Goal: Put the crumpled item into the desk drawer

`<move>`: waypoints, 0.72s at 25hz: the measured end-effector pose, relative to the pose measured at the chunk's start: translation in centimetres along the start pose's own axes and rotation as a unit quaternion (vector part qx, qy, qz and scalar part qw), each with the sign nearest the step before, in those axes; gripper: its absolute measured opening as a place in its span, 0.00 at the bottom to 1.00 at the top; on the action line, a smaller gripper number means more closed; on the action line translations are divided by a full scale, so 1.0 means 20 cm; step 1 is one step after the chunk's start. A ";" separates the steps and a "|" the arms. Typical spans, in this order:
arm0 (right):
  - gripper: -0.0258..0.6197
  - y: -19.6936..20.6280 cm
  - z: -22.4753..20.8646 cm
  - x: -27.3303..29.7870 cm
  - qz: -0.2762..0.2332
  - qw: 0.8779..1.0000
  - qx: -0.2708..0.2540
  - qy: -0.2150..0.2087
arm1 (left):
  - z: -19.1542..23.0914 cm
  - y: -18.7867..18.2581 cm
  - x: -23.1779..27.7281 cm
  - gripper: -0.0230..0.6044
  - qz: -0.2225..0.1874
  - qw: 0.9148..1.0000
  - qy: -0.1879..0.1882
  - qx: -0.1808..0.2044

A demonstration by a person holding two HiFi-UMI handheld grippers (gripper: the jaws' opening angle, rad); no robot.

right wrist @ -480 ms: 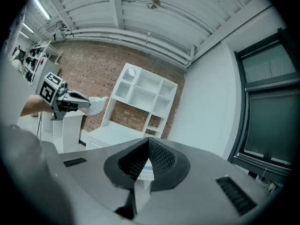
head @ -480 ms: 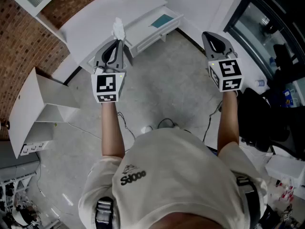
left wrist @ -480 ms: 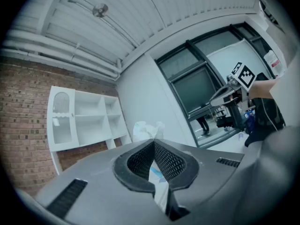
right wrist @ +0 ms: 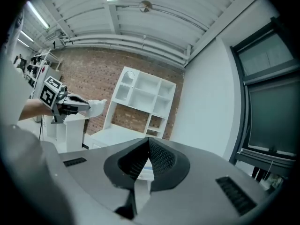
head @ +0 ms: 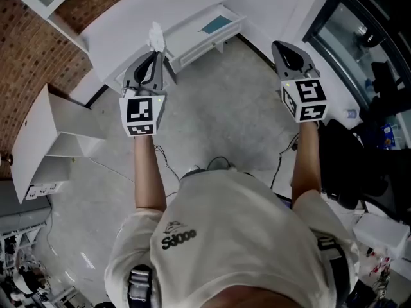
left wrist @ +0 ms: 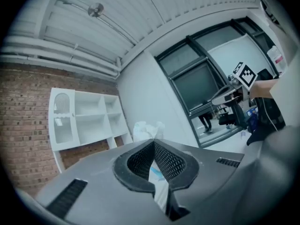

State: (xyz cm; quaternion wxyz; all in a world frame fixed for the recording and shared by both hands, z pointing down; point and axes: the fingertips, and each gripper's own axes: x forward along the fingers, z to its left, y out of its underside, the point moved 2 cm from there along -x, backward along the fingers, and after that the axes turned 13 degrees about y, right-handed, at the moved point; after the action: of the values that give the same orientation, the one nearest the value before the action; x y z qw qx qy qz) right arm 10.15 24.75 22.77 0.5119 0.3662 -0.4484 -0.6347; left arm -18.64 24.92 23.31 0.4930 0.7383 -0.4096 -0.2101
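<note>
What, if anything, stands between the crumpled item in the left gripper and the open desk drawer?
Nothing visible does. The left gripper holds the crumpled item close to the open drawer. Only a teal item lies inside, leaving bare space.

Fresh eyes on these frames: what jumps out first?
White crumpled paper pinched at the tip of the left gripper, by the edge of the white desk. Beside it the drawer stands open, something teal inside. The right gripper is shut on nothing, over the floor.
</note>
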 end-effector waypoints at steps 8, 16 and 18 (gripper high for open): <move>0.05 0.17 -0.20 -0.05 0.014 1.000 0.008 -0.013 | -0.17 -0.04 0.06 0.06 0.015 1.000 -0.018 -0.002; 0.05 0.30 -0.35 -0.07 0.038 0.999 -0.002 -0.017 | -0.27 -0.04 0.20 0.06 0.019 1.000 -0.020 -0.013; 0.05 0.34 -0.38 -0.05 0.043 0.999 -0.005 -0.018 | -0.28 -0.02 0.24 0.06 0.018 0.999 -0.022 -0.016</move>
State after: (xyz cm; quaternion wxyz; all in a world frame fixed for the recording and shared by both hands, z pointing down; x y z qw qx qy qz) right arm 19.47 23.70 26.70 0.5322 0.3330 -0.4697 -0.6207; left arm -11.65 24.26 25.81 0.4993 0.7181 -0.4303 -0.2236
